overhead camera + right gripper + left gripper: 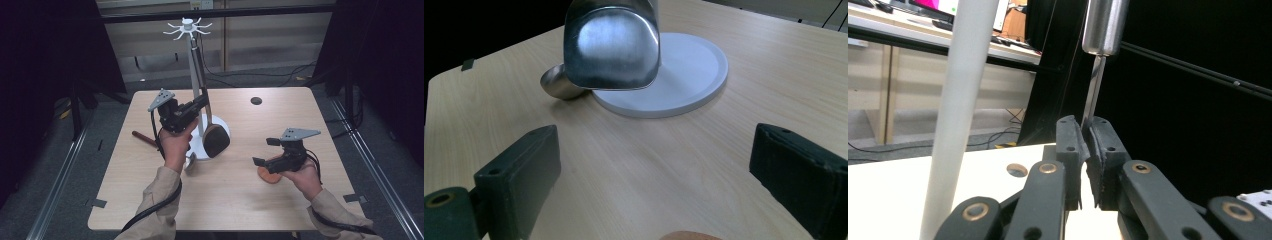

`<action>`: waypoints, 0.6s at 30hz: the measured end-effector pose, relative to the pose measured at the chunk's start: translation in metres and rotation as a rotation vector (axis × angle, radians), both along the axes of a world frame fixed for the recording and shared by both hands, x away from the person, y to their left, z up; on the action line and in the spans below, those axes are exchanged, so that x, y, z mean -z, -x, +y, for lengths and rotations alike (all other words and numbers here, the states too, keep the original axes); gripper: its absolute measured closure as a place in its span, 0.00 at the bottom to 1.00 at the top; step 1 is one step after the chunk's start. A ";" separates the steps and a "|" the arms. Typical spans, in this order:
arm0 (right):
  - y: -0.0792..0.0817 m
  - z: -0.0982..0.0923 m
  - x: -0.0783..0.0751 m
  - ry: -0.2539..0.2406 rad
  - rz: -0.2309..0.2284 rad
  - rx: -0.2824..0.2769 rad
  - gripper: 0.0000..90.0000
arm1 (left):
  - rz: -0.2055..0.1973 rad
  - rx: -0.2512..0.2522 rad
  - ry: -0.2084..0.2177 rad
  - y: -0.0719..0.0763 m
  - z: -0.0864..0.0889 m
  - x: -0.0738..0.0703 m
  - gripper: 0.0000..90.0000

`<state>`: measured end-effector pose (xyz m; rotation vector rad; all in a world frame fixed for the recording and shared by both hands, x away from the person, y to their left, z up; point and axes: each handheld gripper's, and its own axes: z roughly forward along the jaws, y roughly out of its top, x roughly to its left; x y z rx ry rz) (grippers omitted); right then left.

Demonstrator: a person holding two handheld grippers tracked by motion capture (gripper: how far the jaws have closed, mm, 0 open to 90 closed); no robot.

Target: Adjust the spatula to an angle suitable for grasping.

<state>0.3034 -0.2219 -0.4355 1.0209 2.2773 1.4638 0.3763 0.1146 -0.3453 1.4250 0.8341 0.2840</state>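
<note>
Your left hand-held gripper is pinching the thin metal shank of the spatula, jaws almost pressed together with just the shank between the pads; the left gripper view shows the grip sits just below the thick steel handle. Gripping there probably gives you control of the top end so the handle can be steered to the hooks on the stand. The spatula hangs near vertical right beside the white pole, long axis up-down with a slight lean, handle up, blade down just over the round white base. Blade face looks toward your right side, as the right gripper view has it square on. Your right hand-held gripper is spread wide and holds nothing, parked low over the tabletop next to a brown wooden piece, likely on standby. A steel spoon bowl lies touching the base edge, and a wooden handle lies left of the stand.
</note>
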 end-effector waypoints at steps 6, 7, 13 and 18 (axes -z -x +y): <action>0.001 0.000 -0.002 0.008 -0.017 -0.001 0.06 | -0.009 -0.013 0.010 -0.004 0.001 0.002 0.93; 0.001 0.000 -0.002 0.004 -0.015 -0.003 0.06 | -0.006 -0.019 0.008 -0.004 0.001 0.002 0.92; 0.001 0.001 0.000 0.012 -0.003 -0.008 0.06 | -0.008 -0.031 0.020 -0.006 0.005 0.004 0.90; 0.001 0.001 -0.002 0.009 -0.013 -0.010 0.06 | -0.015 -0.040 0.027 -0.007 0.007 0.003 0.83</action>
